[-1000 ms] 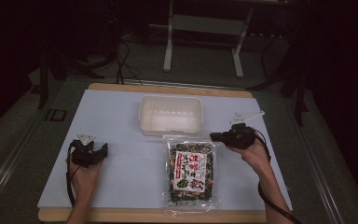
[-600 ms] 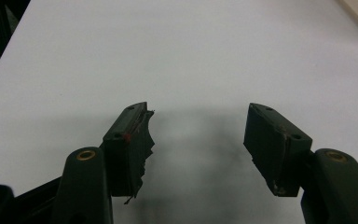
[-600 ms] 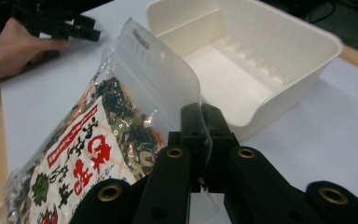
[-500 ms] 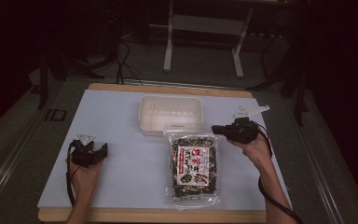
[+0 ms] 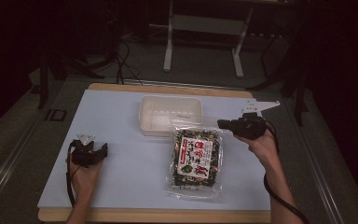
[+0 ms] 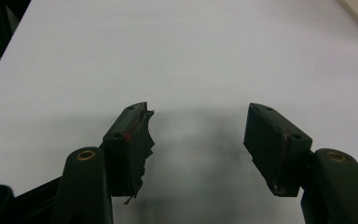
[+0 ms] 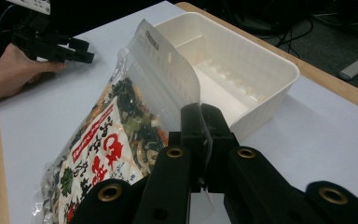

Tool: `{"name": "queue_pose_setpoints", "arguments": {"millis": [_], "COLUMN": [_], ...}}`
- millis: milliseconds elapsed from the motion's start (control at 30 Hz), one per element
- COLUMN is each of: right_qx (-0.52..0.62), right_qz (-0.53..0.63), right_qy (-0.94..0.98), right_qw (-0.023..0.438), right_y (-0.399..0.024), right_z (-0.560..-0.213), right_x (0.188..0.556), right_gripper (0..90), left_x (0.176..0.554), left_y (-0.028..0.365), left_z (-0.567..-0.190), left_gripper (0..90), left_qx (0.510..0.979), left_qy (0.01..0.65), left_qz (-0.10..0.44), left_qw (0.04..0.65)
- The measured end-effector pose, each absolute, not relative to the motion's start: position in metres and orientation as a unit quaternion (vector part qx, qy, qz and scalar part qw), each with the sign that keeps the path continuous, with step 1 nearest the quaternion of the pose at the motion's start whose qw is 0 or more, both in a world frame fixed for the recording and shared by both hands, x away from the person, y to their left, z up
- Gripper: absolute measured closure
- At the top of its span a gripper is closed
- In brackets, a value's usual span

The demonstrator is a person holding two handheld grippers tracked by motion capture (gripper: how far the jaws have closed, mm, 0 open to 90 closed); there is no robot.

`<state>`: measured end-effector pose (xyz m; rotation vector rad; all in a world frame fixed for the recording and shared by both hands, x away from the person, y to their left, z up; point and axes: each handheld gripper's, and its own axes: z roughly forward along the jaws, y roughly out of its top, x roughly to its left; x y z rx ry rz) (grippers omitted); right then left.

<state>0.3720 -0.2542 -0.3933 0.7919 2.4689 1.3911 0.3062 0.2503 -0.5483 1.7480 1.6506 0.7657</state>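
A clear food bag (image 5: 196, 157) with a red and white label, full of dark dried mix, lies on the white table top (image 5: 121, 116). Its top edge is lifted beside a white plastic tray (image 5: 170, 115). My right gripper (image 5: 223, 125) is shut on the bag's top right corner; in the right gripper view the jaws pinch the clear film of the bag (image 7: 135, 116) just in front of the tray (image 7: 242, 70). My left gripper (image 5: 103, 150) rests at the table's left, open, with nothing between its fingers (image 6: 129, 140).
A wooden board edge (image 5: 158, 215) borders the table top at front and back. Dark floor with cables and a metal stand (image 5: 203, 28) lies beyond the table. In the right gripper view the other hand with its gripper (image 7: 51, 46) sits far left.
The right gripper has lifted and pulled the bag's top corner up and toward the tray, so the bag has slid farther from the front edge. The left gripper has stayed put.
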Motion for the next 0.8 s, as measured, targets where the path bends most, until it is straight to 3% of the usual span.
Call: {"name": "queue_pose_setpoints", "arguments": {"millis": [800], "right_qx": [0.257], "right_qz": [0.486], "right_qy": [0.828], "right_qw": [0.109], "right_y": [-0.255], "right_z": [-0.371], "right_x": [0.369], "right_gripper": [89.8], "left_x": [0.306], "left_y": [0.25], "left_z": [-0.548], "left_gripper": [40.3], "left_qx": [0.66], "left_qy": [0.623], "left_qz": [0.289], "left_qw": [0.304]}}
